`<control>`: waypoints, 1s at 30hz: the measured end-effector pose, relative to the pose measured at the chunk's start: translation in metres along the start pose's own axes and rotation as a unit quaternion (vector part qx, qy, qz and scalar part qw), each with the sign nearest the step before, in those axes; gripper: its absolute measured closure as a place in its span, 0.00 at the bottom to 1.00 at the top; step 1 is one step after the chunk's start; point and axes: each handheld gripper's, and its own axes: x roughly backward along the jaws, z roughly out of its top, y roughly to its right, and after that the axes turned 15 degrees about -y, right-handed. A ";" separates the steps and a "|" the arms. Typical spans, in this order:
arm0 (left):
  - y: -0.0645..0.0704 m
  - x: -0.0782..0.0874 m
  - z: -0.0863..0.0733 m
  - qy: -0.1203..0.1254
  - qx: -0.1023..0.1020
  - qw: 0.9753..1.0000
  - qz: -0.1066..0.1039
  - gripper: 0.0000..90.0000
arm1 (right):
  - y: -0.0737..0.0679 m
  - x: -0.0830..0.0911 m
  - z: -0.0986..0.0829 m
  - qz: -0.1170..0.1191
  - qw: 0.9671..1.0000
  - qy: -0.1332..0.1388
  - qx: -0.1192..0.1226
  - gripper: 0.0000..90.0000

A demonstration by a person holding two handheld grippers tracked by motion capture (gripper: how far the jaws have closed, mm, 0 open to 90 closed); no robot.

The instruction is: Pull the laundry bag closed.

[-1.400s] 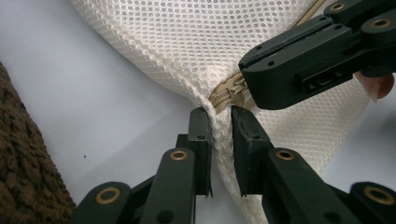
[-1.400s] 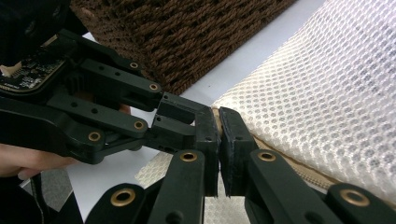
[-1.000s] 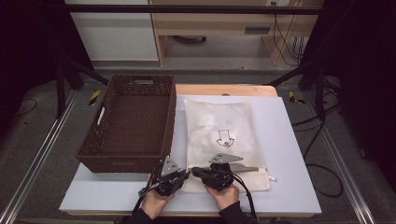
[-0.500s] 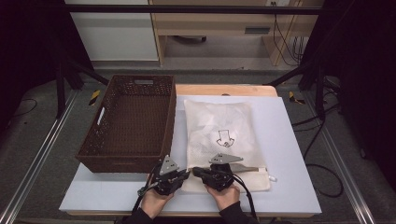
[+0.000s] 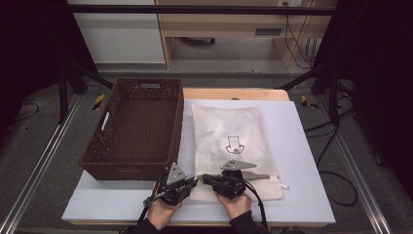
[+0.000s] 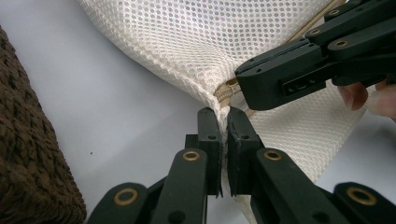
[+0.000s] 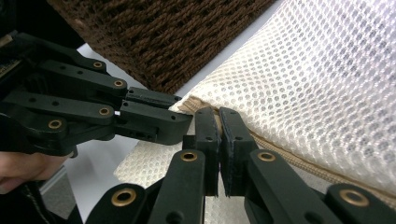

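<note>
Fingers, left gripper (image 6: 223,135): closed, pinching the near-left corner of the white mesh laundry bag (image 5: 229,136) at the end of its zipper.

Fingers, right gripper (image 7: 218,128): closed as well, clamped on the bag's zipper line just beside my left pinch; whether they hold the slider or only the tape, I cannot tell.

Mesh laundry bag: flat on the white bench (image 5: 302,195), long axis running away from me, zipper edge (image 7: 299,158) nearest me and lying across, left to right. From both pinches the zipper runs off toward my right.

Relation that matters: both grippers meet at the same corner, nearly touching, left one (image 5: 176,184) anchoring the corner, right one (image 5: 229,181) sitting on the side the zipper would travel. I judge a pull rightward along that edge to be the coming move, falling to the right hand.

Pose: both hands low at the bench's near edge, grippers angled inward toward each other.

Wicker basket (image 5: 139,129): empty, just left of the bag.
</note>
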 end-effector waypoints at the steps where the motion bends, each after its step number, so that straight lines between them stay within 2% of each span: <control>1: 0.000 0.000 0.000 -0.001 -0.001 1.000 0.001 0.94 | 0.000 0.000 0.000 0.000 1.000 0.000 0.000 0.97; 12: 0.000 -0.001 -0.001 0.000 -0.003 1.000 0.003 0.94 | 0.003 -0.001 -0.001 0.010 1.000 -0.002 -0.022 0.97; 14: -0.001 -0.003 0.000 -0.009 -0.011 1.000 -0.006 0.93 | 0.001 -0.001 -0.001 0.000 1.000 0.000 0.000 0.97; 16: -0.005 -0.005 0.000 -0.010 -0.011 1.000 -0.022 0.90 | 0.000 0.000 -0.001 0.000 1.000 0.002 0.004 0.97; 19: -0.008 -0.009 0.001 -0.015 -0.010 0.999 -0.035 0.86 | 0.001 0.000 -0.001 0.000 1.000 0.002 0.009 0.97; 25: -0.009 -0.012 0.002 -0.022 -0.012 0.999 -0.034 0.84 | -0.001 -0.001 -0.001 0.003 1.000 -0.001 0.011 0.97; 30: -0.009 -0.011 0.003 -0.030 0.000 0.999 -0.033 0.92 | 0.000 -0.002 -0.001 0.000 1.000 -0.003 0.011 0.97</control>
